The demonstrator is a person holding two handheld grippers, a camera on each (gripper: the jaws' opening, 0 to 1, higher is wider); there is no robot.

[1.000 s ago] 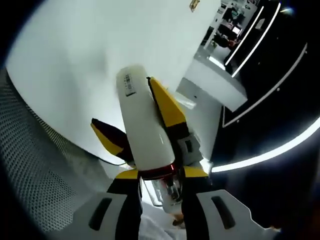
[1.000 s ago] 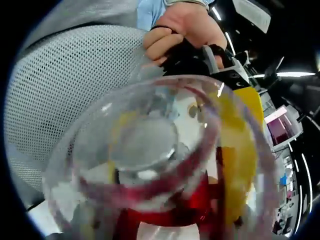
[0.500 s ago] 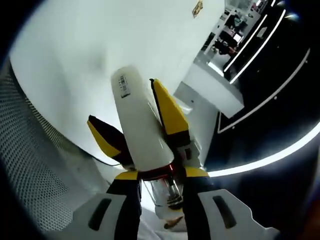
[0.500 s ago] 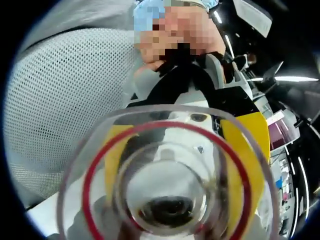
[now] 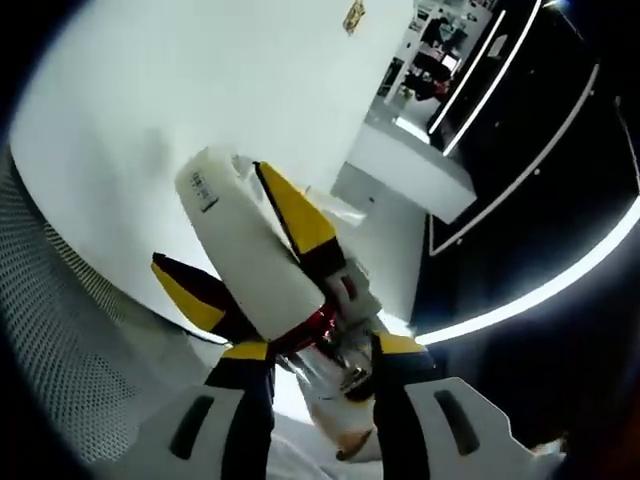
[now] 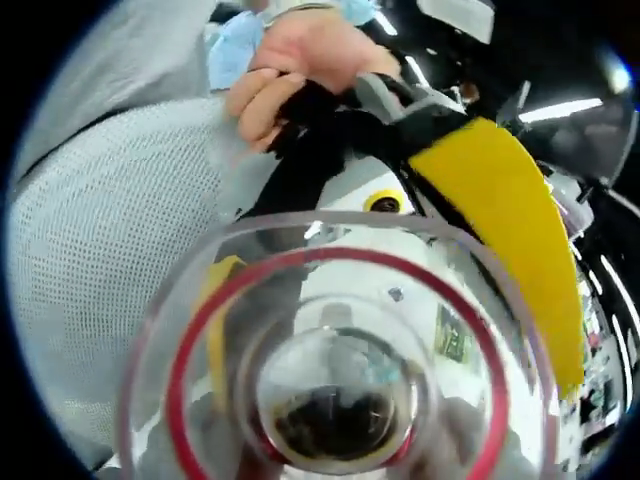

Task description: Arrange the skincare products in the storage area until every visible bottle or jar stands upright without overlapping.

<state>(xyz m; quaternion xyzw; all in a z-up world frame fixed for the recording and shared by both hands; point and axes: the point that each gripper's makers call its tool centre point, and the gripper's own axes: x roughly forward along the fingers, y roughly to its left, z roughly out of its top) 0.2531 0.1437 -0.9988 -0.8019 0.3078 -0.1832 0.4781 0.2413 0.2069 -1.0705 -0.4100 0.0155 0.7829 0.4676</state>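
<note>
A white tube bottle (image 5: 250,260) with a red ring (image 5: 312,328) and a clear cap (image 5: 338,372) is clamped between the yellow fingers of my left gripper (image 5: 212,218), which is shut on it. The bottle is held up off any surface, its flat barcoded end away from the lens and its cap end near it. In the right gripper view the same clear cap (image 6: 340,400) with its red ring sits right against the lens. It hides my right gripper's jaws. Behind it are the left gripper's yellow fingers (image 6: 500,220) and a hand (image 6: 300,60) on its handle.
A grey mesh surface (image 5: 50,330) lies at the left of the left gripper view and also spreads across the left of the right gripper view (image 6: 110,260). A large white panel (image 5: 150,100) stands behind the bottle. To the right is a dark room with light strips (image 5: 520,300).
The bottle has swung in the left gripper's hold, its far end to the left and its cap to the right. The right gripper view has shifted, and the cap stays against its lens.
</note>
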